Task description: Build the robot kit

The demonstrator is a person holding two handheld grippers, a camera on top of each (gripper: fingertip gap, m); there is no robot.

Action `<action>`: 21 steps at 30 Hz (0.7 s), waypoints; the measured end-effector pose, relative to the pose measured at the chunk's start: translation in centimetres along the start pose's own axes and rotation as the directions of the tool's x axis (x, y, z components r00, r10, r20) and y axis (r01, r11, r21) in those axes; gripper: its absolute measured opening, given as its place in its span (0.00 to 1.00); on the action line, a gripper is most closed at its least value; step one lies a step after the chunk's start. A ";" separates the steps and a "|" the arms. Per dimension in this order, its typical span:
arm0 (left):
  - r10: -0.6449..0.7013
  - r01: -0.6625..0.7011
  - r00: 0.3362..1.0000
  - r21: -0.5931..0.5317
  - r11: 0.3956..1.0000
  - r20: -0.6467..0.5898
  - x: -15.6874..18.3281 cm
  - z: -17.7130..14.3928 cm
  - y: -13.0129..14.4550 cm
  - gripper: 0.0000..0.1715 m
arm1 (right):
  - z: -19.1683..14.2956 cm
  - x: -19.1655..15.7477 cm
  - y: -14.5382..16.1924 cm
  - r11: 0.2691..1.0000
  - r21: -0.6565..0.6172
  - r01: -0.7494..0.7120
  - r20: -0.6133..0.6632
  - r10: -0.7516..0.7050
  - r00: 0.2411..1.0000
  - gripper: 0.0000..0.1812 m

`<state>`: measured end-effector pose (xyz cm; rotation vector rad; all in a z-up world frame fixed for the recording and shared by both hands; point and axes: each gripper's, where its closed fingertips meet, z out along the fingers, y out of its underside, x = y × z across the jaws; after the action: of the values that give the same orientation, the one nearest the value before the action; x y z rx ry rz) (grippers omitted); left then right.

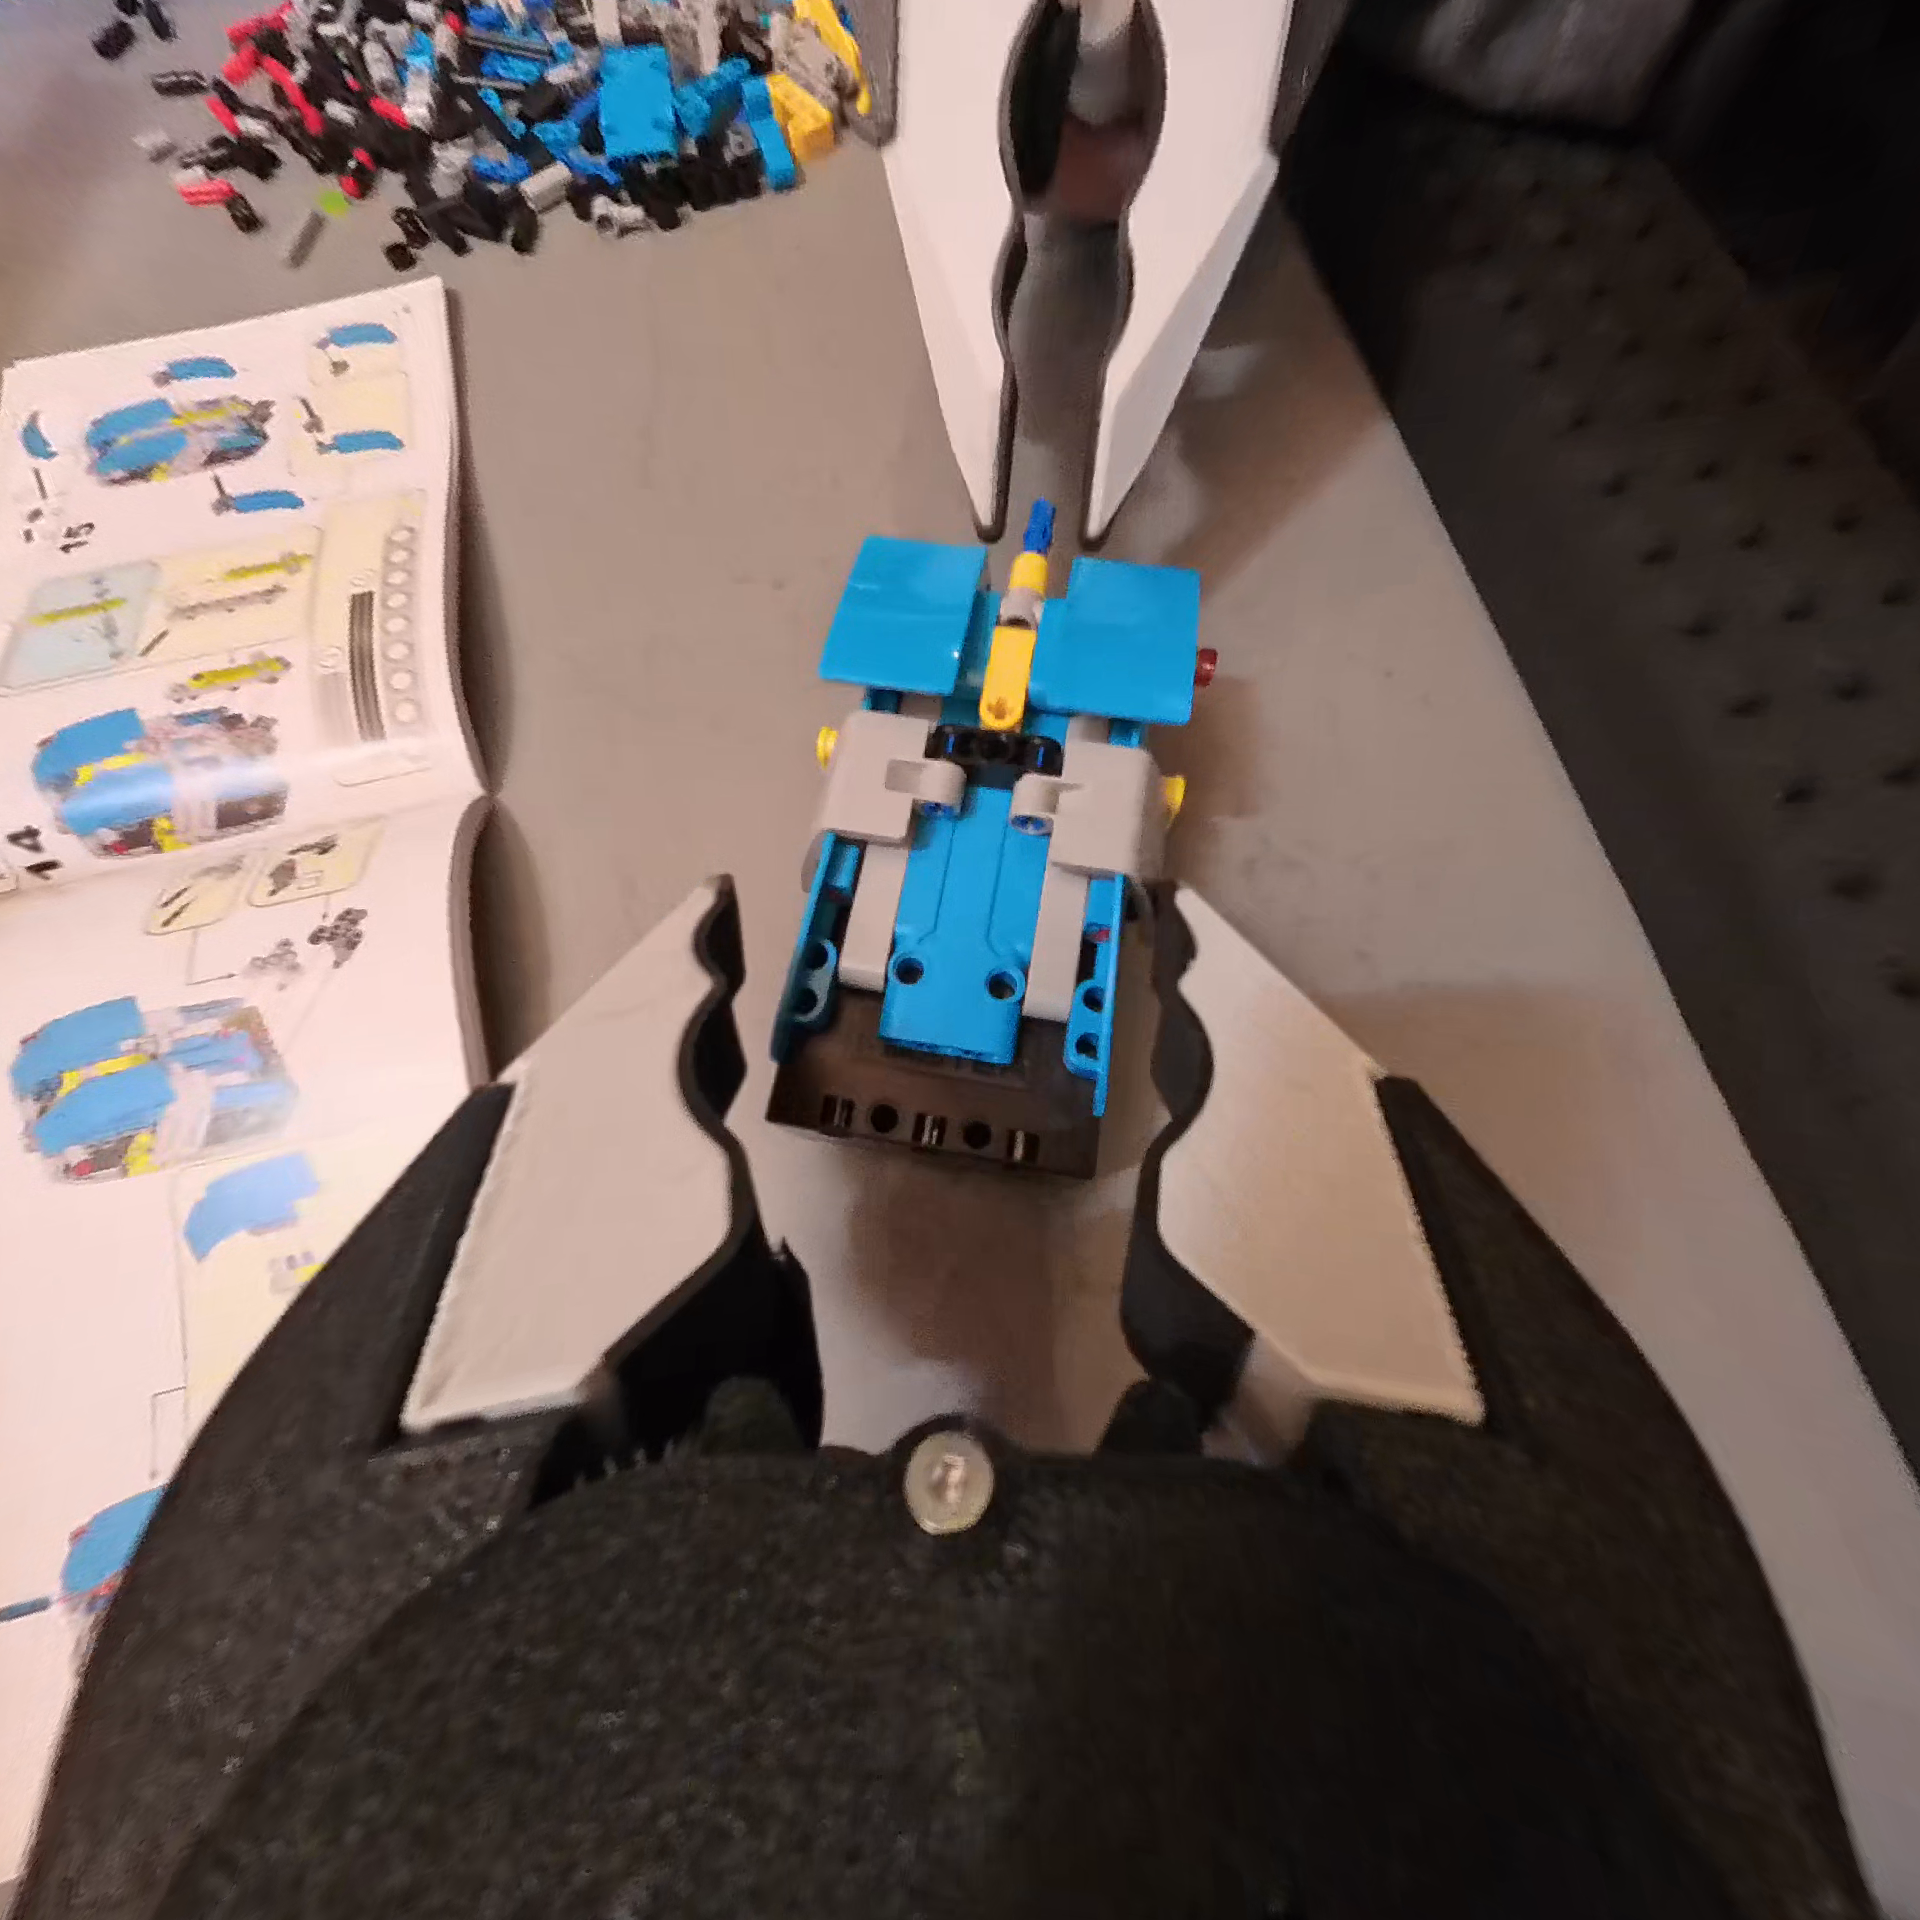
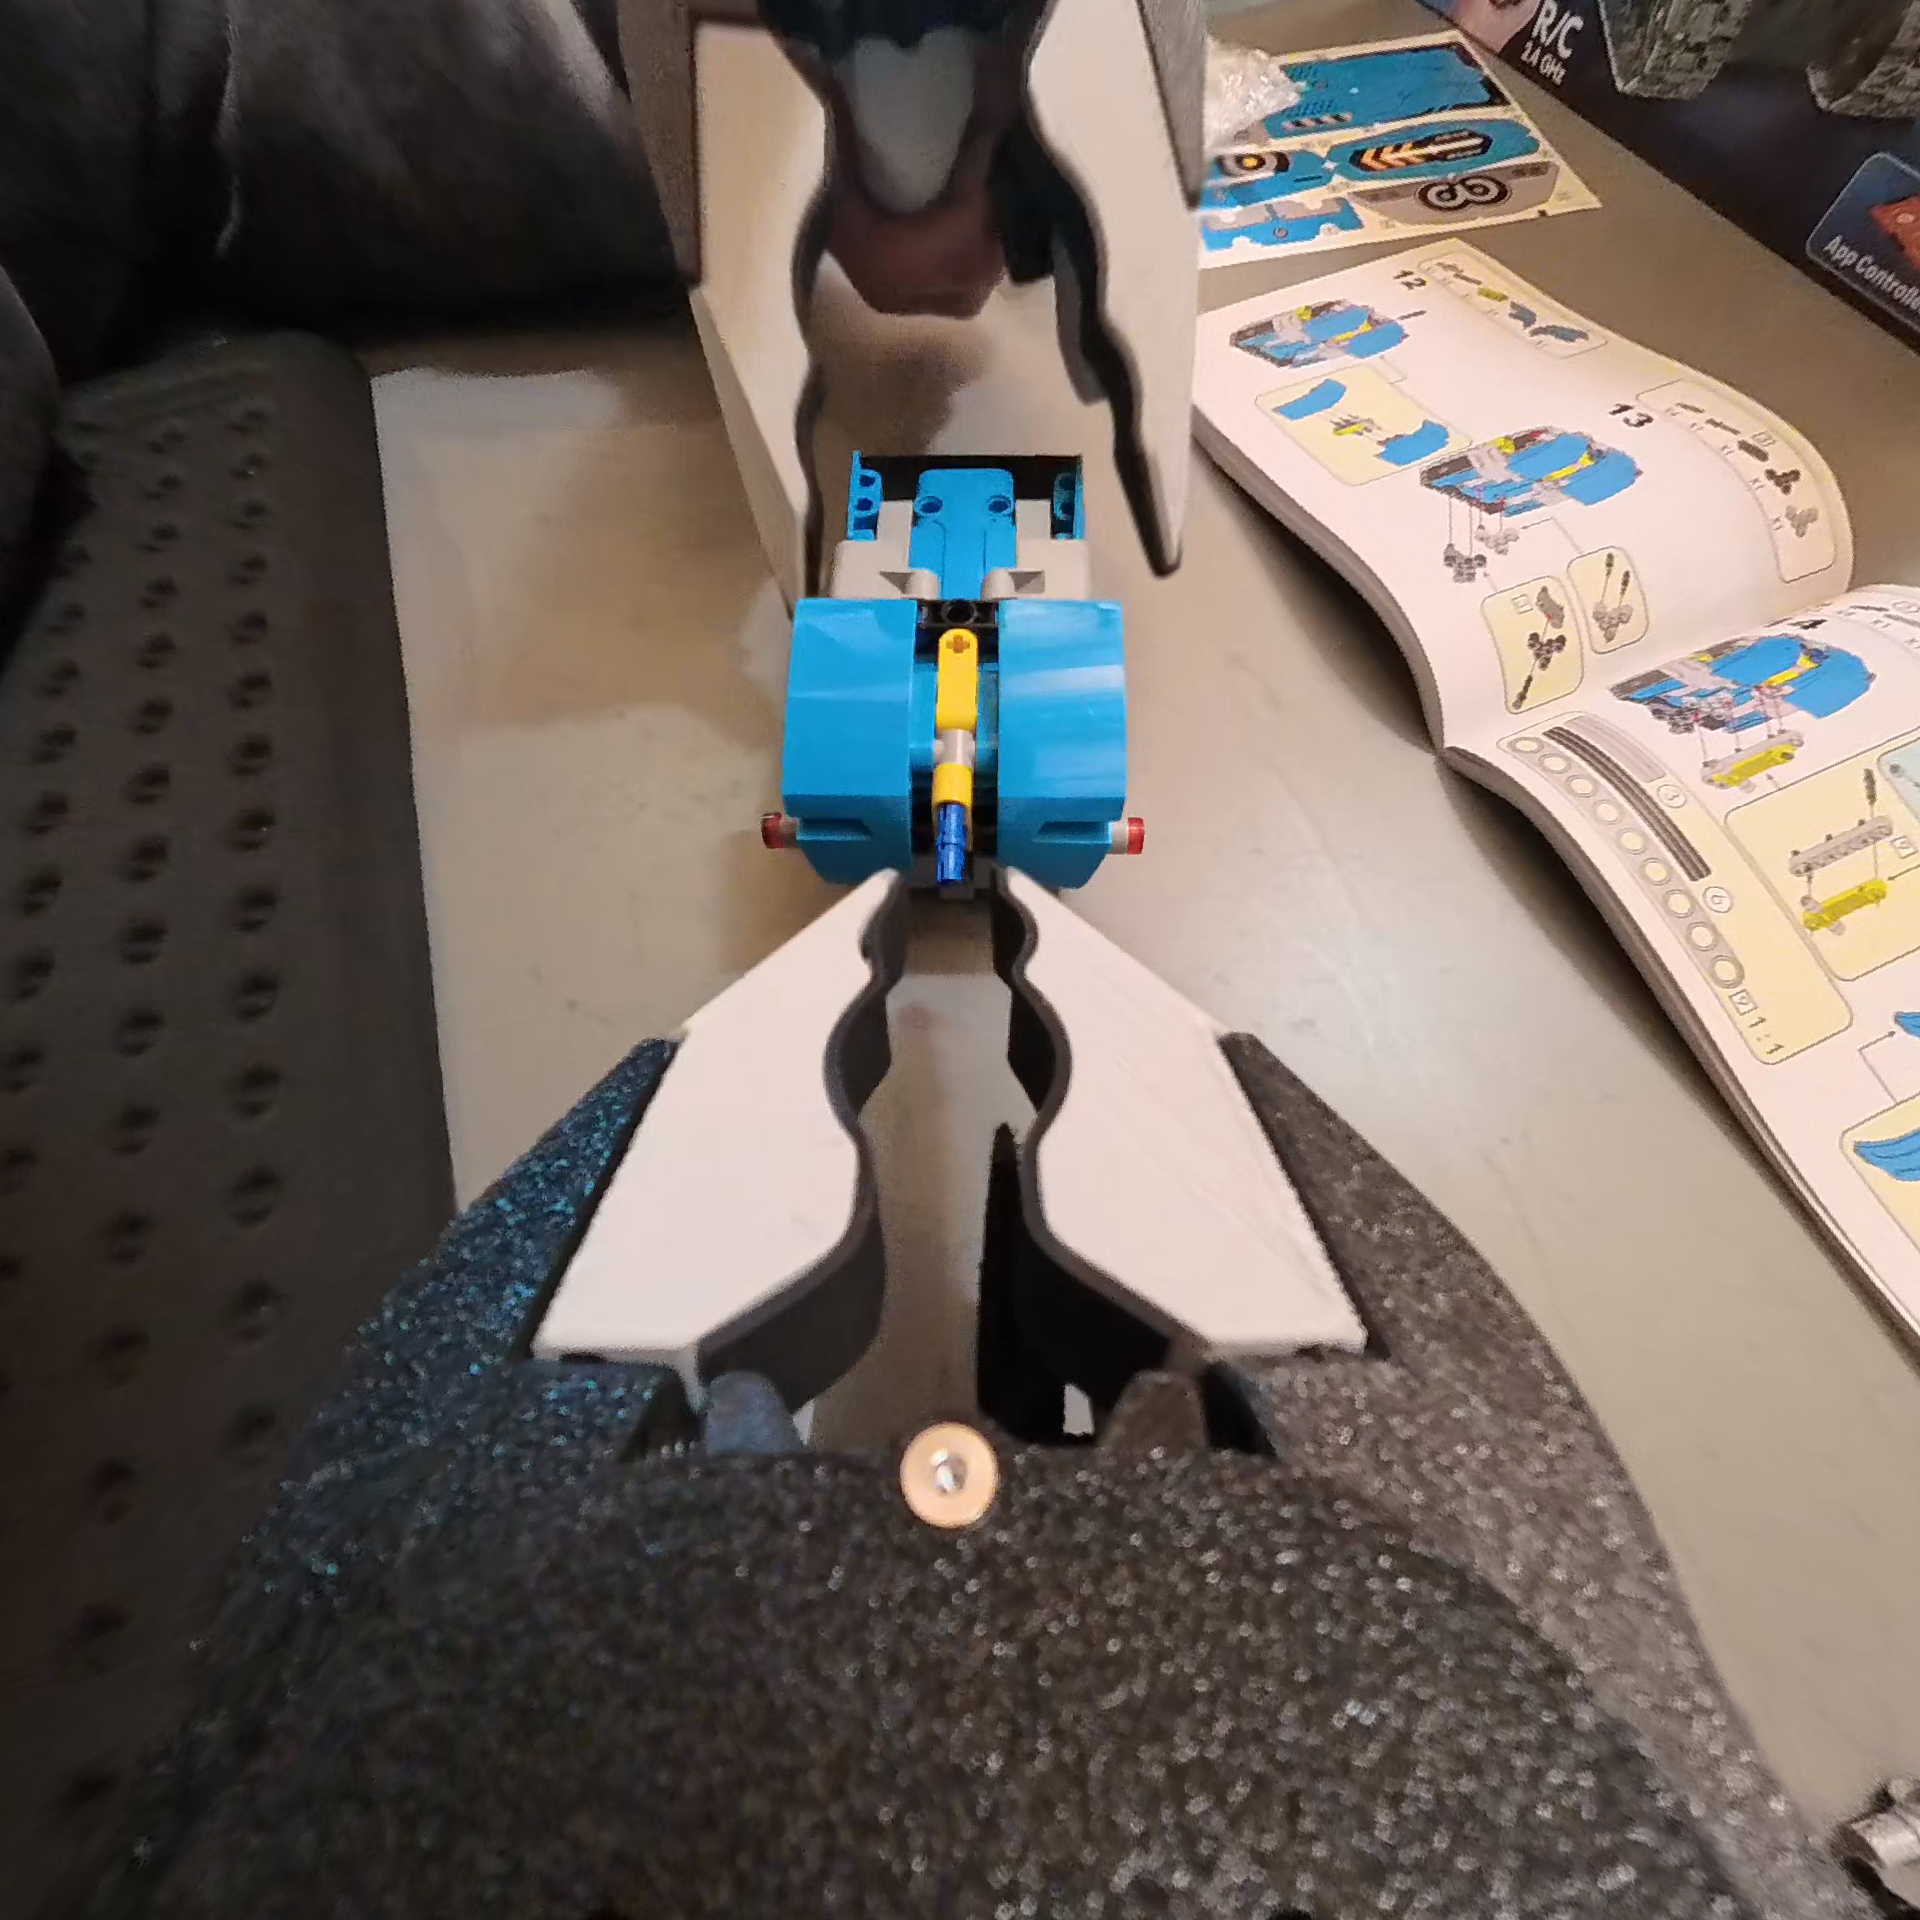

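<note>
Left wrist view: the left gripper [image 1: 948,914] reaches up from the lower centre of the frame, jaws spread wide on either side of the black rear end of a blue brick model [image 1: 992,831]; whether the fingers [image 1: 623,1049] touch its sides cannot be told. The model sits on the grey table [image 1: 665,499] at frame centre. Beyond it the right gripper [image 1: 1039,520] comes down from the top edge, its jaws narrowly parted around a small blue pin [image 1: 1039,520] at the model's far end. The table edge runs diagonally at right, close beside the model, against a dark perforated surface [image 1: 1662,520]. At left lies an open instruction booklet [image 1: 229,727], with bare table between it and the model; a pile of loose bricks [image 1: 520,114] fills the upper left.
</note>
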<state>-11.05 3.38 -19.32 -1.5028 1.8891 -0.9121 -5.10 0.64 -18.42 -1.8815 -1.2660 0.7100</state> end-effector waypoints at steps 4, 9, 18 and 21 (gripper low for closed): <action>0.015 -0.015 1.000 0.010 1.000 -0.020 0.6 0.3 -0.1 0.41 | 0.0 0.0 -0.2 1.000 0.005 0.003 -0.005 -0.003 1.000 0.03; 0.047 -0.047 0.999 0.006 0.999 -0.015 0.7 0.4 -0.1 0.39 | 0.1 0.0 -0.1 1.000 -0.010 -0.020 0.012 0.020 1.000 0.02; 0.048 -0.048 0.999 -0.011 0.999 -0.005 0.8 0.5 -0.1 0.38 | 0.3 0.0 -0.1 0.998 -0.015 -0.064 0.026 0.065 0.998 0.02; 0.046 -0.046 0.999 -0.020 0.999 0.002 0.8 0.5 -0.1 0.39 | 0.3 0.0 -0.1 0.996 -0.012 -0.087 0.029 0.088 0.996 0.01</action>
<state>-10.78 2.54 -19.60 -1.4649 1.9283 -0.8730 -5.37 0.78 -18.49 -1.9521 -1.2137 0.7804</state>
